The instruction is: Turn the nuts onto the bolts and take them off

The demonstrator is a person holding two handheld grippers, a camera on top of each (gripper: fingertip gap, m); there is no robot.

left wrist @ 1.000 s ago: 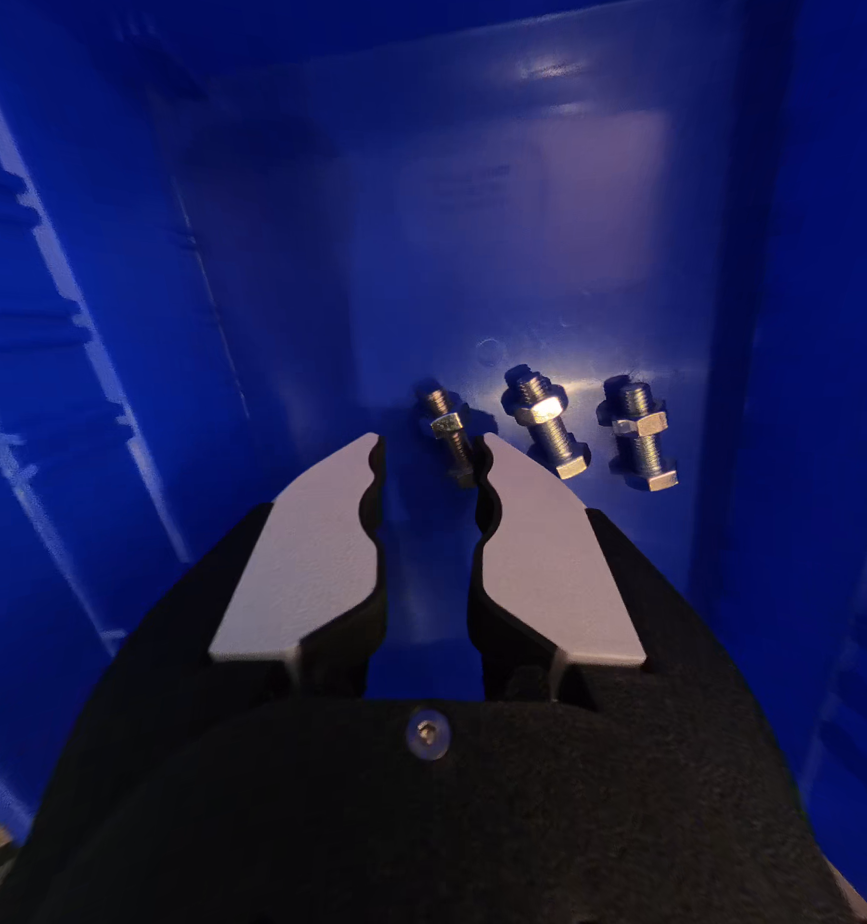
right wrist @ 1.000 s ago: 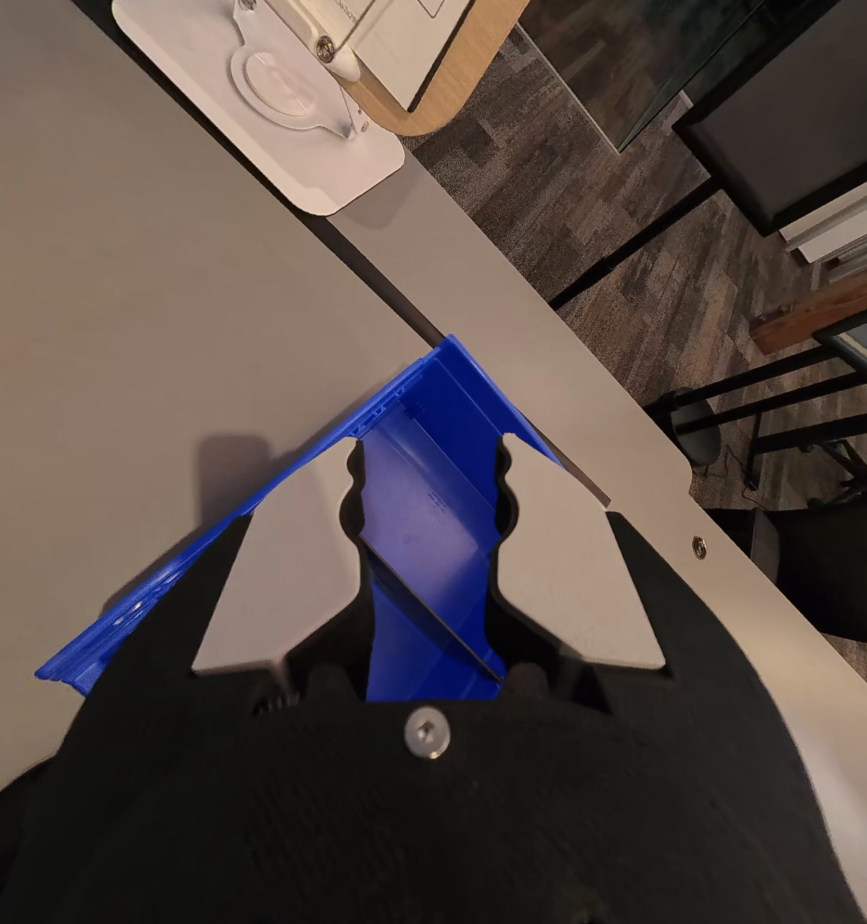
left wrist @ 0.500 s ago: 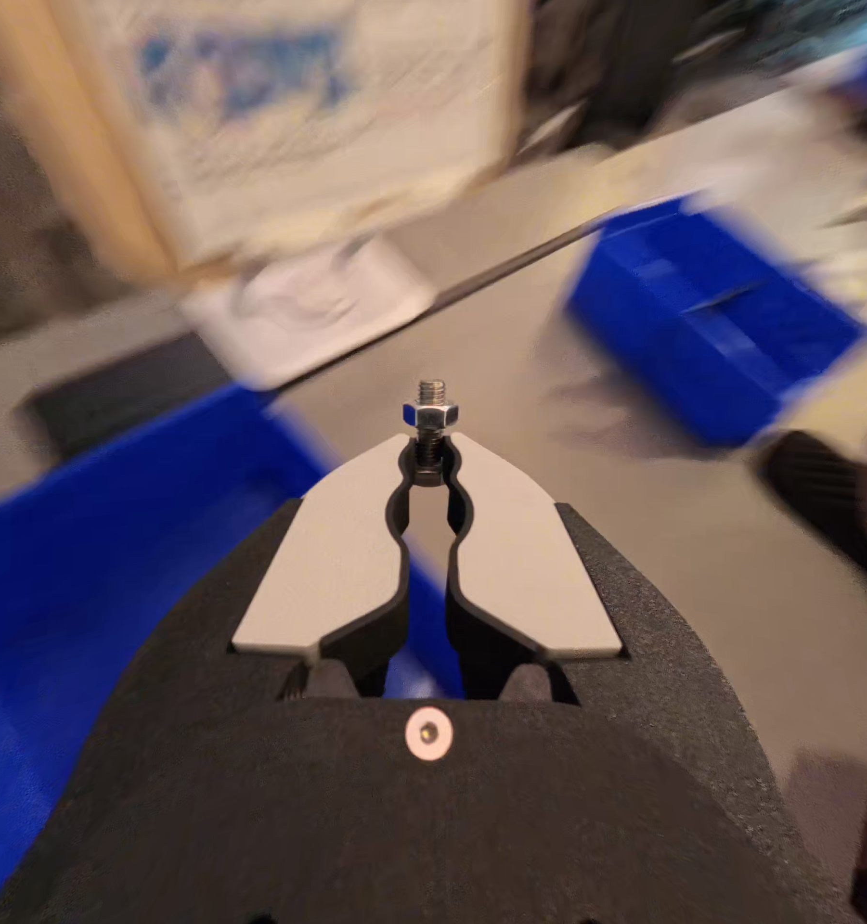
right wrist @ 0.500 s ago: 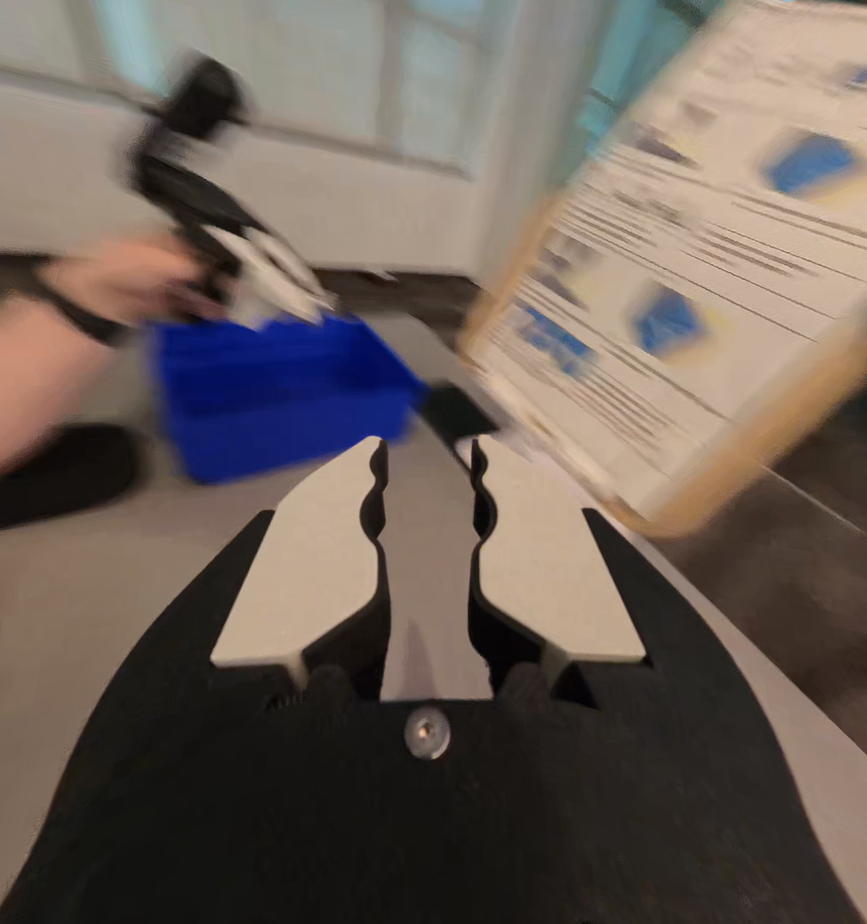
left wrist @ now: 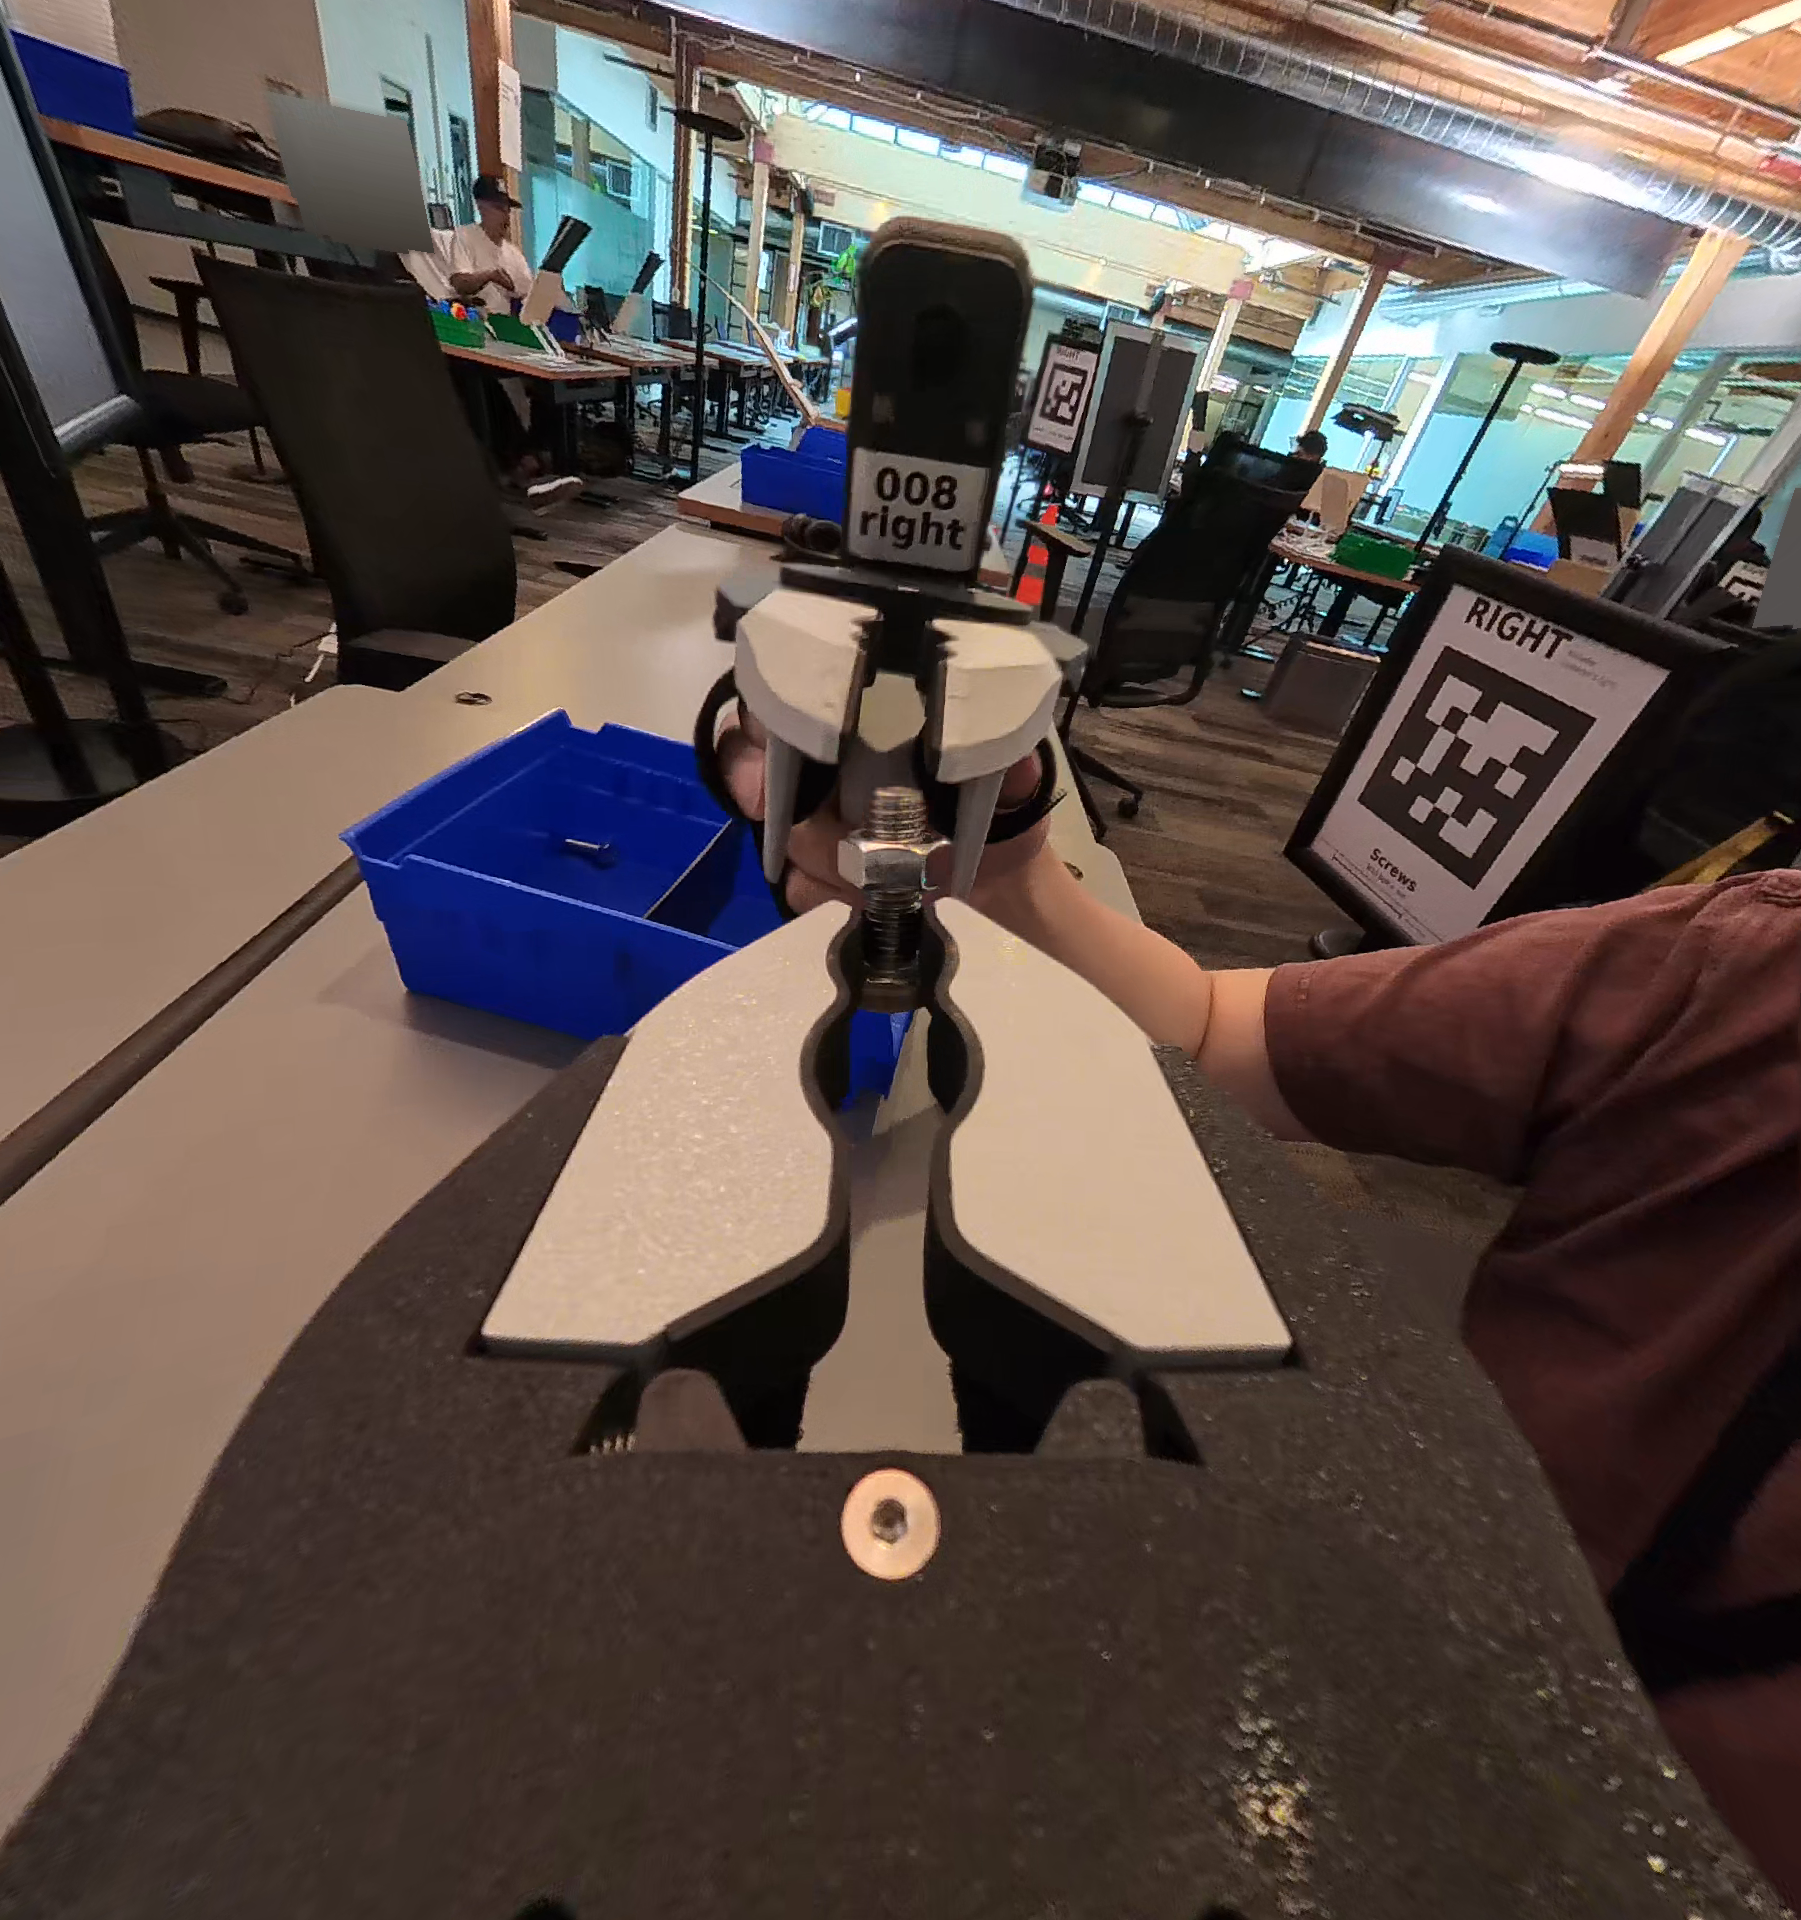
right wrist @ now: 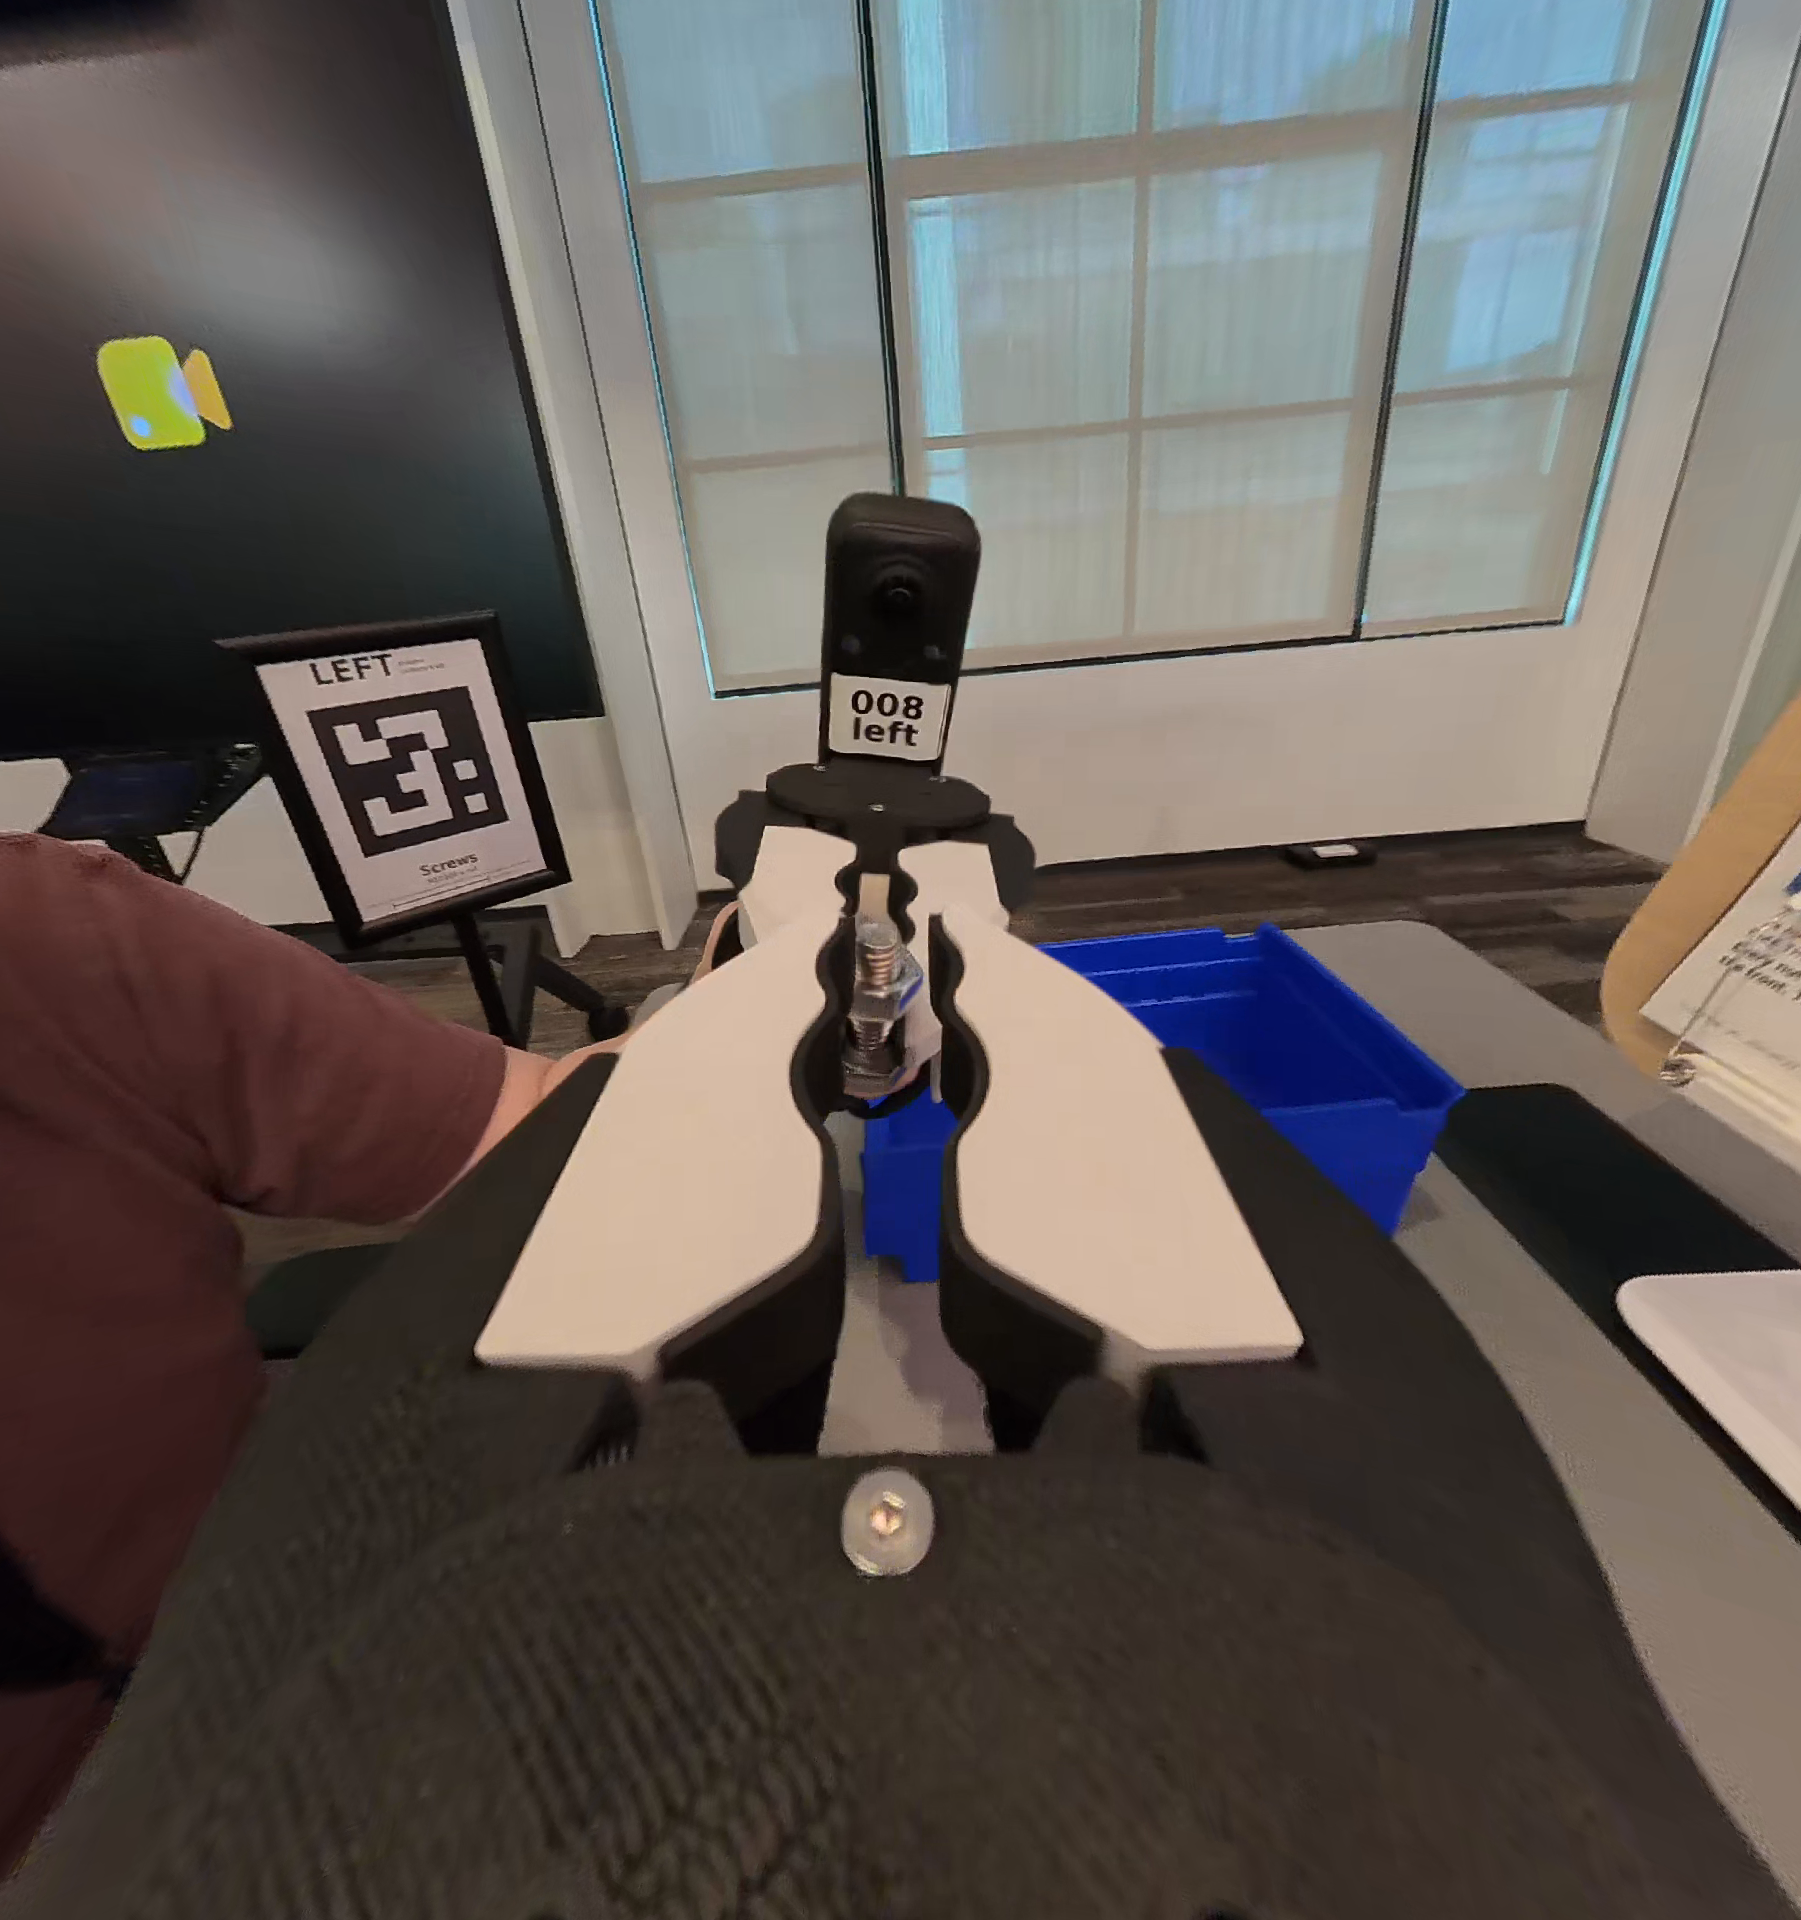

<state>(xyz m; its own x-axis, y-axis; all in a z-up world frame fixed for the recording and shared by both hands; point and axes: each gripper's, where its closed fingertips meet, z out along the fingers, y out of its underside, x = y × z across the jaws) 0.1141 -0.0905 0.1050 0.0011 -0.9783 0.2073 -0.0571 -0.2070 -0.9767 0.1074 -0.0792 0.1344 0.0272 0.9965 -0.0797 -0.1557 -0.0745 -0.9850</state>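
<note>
Left wrist view, item by item from the near end outward.

Left gripper: pressed together on a bolt, clamping its lower shank near the head. Bolt stands straight out past the fingertips, held in the air above the tabletop.

Nut: silver hex, threaded partway along the bolt, bare thread showing beyond it.

Right gripper: faces the left one head-on, carried in a hand. Fingers flank the nut on both sides; whether they touch it or stand just clear cannot be told. In the right wrist view the right gripper shows a narrow gap between its fingers, with the bolt and nut sitting in that gap and the left gripper beyond, shut on the far end.

Sleeve: maroon, on the arm that holds the right gripper.

Blue bin: divided, resting on the grey tabletop behind and below the grippers. One loose bolt lies in its far compartment.

Second blue bin: on the tabletop, seen in the right wrist view, just behind the grippers to the right.

Framed marker sign: stands on the floor beyond the tabletop edge.
</note>
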